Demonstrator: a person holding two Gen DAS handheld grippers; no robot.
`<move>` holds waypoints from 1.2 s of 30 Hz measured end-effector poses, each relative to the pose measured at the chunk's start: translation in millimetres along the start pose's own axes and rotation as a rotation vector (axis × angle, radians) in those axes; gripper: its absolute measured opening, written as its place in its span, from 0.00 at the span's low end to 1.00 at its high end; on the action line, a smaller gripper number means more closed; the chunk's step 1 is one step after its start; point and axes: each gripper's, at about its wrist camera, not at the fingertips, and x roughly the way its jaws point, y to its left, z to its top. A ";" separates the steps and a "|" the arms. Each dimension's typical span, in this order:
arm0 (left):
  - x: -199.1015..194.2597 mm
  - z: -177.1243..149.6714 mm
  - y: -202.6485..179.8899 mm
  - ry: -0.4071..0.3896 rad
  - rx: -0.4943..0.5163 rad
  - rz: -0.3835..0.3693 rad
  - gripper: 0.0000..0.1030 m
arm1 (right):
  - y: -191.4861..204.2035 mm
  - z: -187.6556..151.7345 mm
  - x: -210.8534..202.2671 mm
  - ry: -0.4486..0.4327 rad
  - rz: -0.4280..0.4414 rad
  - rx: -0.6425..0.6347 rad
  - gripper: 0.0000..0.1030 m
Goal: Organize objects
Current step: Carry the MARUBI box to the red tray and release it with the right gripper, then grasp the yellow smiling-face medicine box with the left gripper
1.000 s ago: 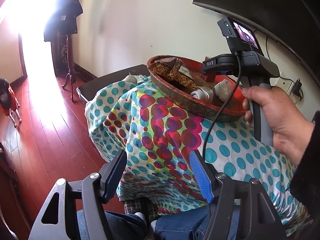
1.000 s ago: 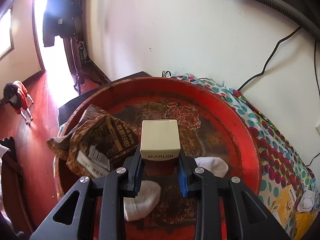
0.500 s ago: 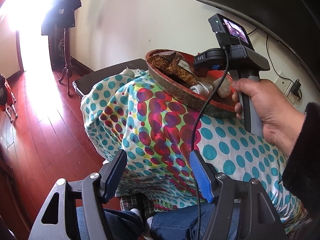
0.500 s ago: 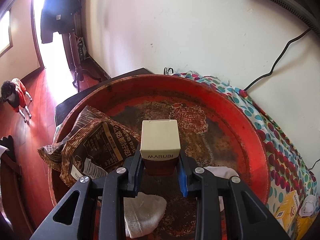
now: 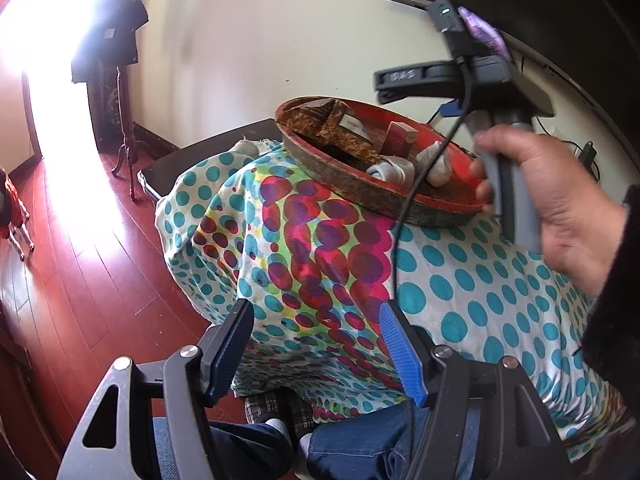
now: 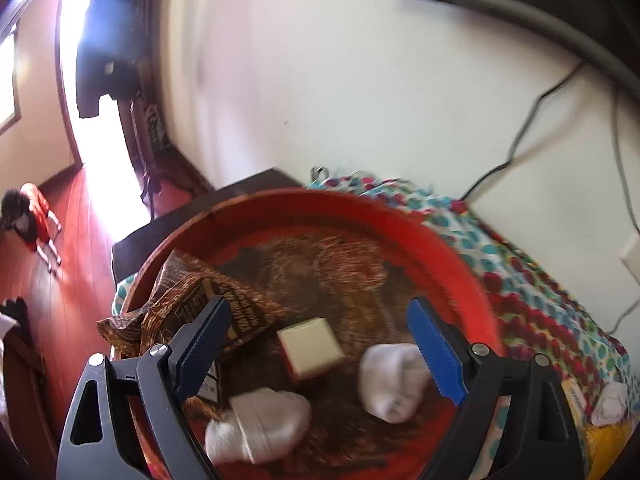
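Cream box (image 6: 310, 347) lies in red tray (image 6: 460, 256), beneath the just-opened right tool (image 6: 320, 354).

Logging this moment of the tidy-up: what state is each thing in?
right gripper: jaws just opened, nothing between the pads
left gripper: open, empty
cream-topped box: released, resting in the tray
red tray: on the dotted cloth
two white socks: rolled, in the tray
brown packet: crumpled, in the tray

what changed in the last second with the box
The right gripper has just opened and let go of the cream box, which now sits tilted in the red tray, clear of both pads. The socks, brown packet and open left gripper stayed put.
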 end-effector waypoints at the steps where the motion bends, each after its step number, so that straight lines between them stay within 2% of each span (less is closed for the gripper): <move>1: -2.2 -0.1 -1.5 -0.011 0.008 0.003 0.65 | -10.0 -3.5 -11.8 -0.021 0.001 0.018 0.91; 2: -4.4 -0.2 -2.5 -0.022 0.014 0.004 0.65 | -18.1 -7.5 -20.2 -0.034 -0.004 0.030 0.97; 3: -5.7 0.0 -3.2 -0.032 0.018 0.005 0.65 | -28.0 -12.7 -29.3 -0.045 -0.014 0.045 0.98; 6: -18.0 0.8 -7.8 -0.087 0.034 -0.027 0.65 | -69.0 -38.5 -57.9 -0.075 -0.037 0.099 0.98; 10: -40.0 0.6 -20.9 -0.189 0.078 -0.112 0.65 | -139.7 -88.5 -85.9 -0.080 -0.139 0.167 0.99; 15: -46.3 -2.4 -44.5 -0.236 0.161 -0.119 0.66 | -211.4 -145.8 -111.1 -0.056 -0.232 0.222 0.99; 19: -35.5 -4.7 -71.3 -0.200 0.194 -0.133 0.66 | -252.6 -190.1 -131.5 -0.043 -0.231 0.282 1.00; 25: -13.5 16.6 -149.4 -0.126 0.354 -0.227 0.66 | -280.7 -233.7 -146.7 -0.044 -0.213 0.328 1.00; 28: 0.9 35.3 -184.3 -0.084 0.385 -0.279 0.66 | -292.1 -244.3 -153.4 -0.061 -0.161 0.383 1.00; 30: 12.6 48.9 -205.7 -0.067 0.404 -0.286 0.66 | -296.8 -247.8 -157.6 -0.075 -0.151 0.398 1.00; 32: 26.3 61.9 -231.6 -0.042 0.445 -0.318 0.66 | -300.8 -251.1 -158.1 -0.065 -0.154 0.408 1.00; 36: 55.2 77.7 -281.8 -0.017 0.564 -0.321 0.66 | -310.6 -256.4 -167.3 -0.108 -0.129 0.463 1.00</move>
